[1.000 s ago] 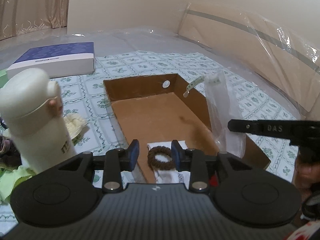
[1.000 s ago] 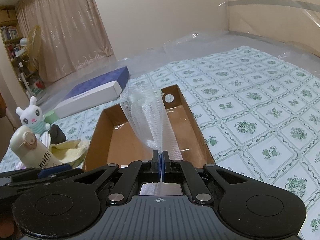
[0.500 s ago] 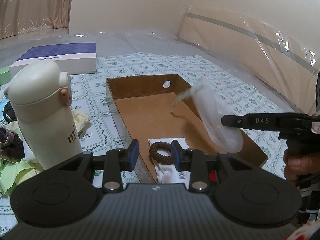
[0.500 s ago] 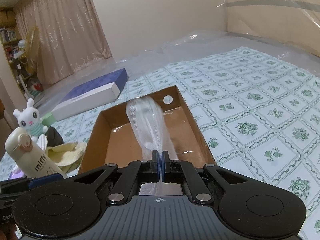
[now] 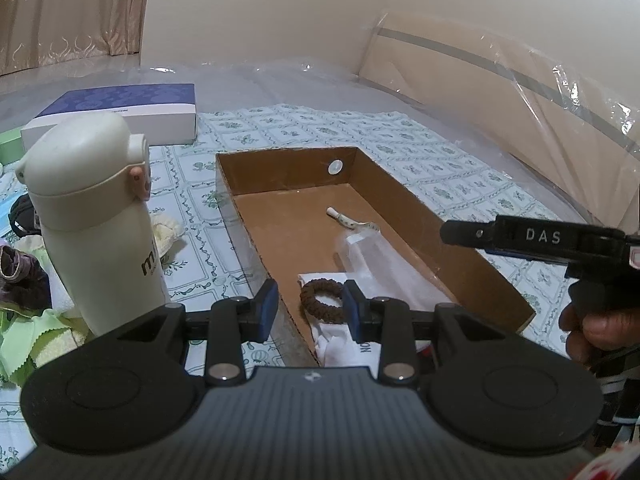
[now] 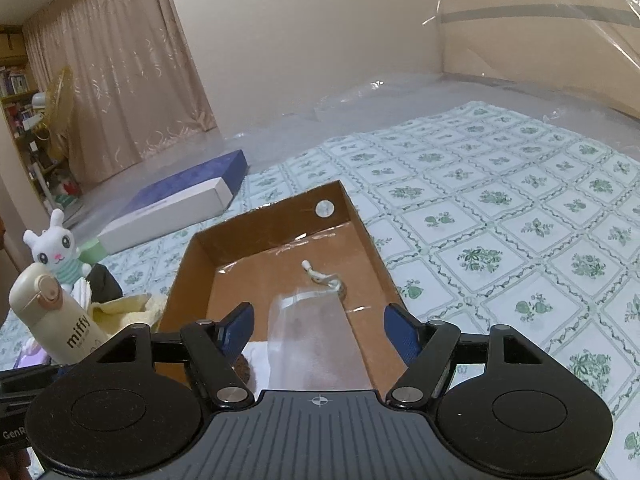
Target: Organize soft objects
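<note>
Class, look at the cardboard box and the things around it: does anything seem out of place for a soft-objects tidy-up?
Yes: the hard white flask stands upright left of the cardboard box, among cloths; it is no soft object. Inside the box, the mesh pouch lies flat.

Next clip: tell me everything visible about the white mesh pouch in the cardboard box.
The mesh pouch is a sheer, whitish net bag, long and flat, with a white drawstring cord trailing from its far end. It lies slack on the floor of the open cardboard box, lengthwise near the right wall, its near end by a white cloth bearing a brown ring. The right tongs are opening either side of it without pressing on it.
</note>
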`<state>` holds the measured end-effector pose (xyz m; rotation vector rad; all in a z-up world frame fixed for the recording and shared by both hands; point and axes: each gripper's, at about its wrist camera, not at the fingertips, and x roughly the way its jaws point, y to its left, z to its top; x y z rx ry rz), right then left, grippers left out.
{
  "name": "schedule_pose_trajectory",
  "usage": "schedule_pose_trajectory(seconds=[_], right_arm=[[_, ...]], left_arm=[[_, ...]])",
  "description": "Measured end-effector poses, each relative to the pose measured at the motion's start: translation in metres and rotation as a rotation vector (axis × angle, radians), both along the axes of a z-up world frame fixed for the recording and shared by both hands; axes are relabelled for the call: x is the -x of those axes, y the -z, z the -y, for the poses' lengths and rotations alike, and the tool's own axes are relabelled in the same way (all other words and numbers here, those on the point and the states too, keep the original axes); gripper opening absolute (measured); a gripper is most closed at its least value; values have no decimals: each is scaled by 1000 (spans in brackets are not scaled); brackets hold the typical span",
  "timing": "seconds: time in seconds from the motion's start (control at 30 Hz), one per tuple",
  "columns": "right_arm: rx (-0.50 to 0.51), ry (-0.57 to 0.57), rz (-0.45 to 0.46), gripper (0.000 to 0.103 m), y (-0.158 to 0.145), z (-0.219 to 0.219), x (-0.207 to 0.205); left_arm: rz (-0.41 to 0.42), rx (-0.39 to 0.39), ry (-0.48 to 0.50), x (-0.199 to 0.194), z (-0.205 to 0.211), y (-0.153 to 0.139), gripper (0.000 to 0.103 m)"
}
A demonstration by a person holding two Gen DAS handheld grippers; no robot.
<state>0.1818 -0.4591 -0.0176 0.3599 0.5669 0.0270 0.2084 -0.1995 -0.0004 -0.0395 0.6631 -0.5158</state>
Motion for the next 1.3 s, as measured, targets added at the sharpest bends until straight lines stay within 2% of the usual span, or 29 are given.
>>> schedule_pose_trajectory(seconds=[0.37,0.63,0.97,1.3], right_arm=[[70,-2,-5,72,-11,-19,33],[113,-18,-19,72,-16,-46,68],[81,-131,-53,72,-8,-105,99],[95,-264,-46,72,-5,-171,115]], left_arm=[[3,10,12,25,-14,-9,31],[-10,-2,-5,61,-46,-7,32],[2,-17,-105,100,-107,-15,33],[21,-61,-267,120,-180,-20,37]])
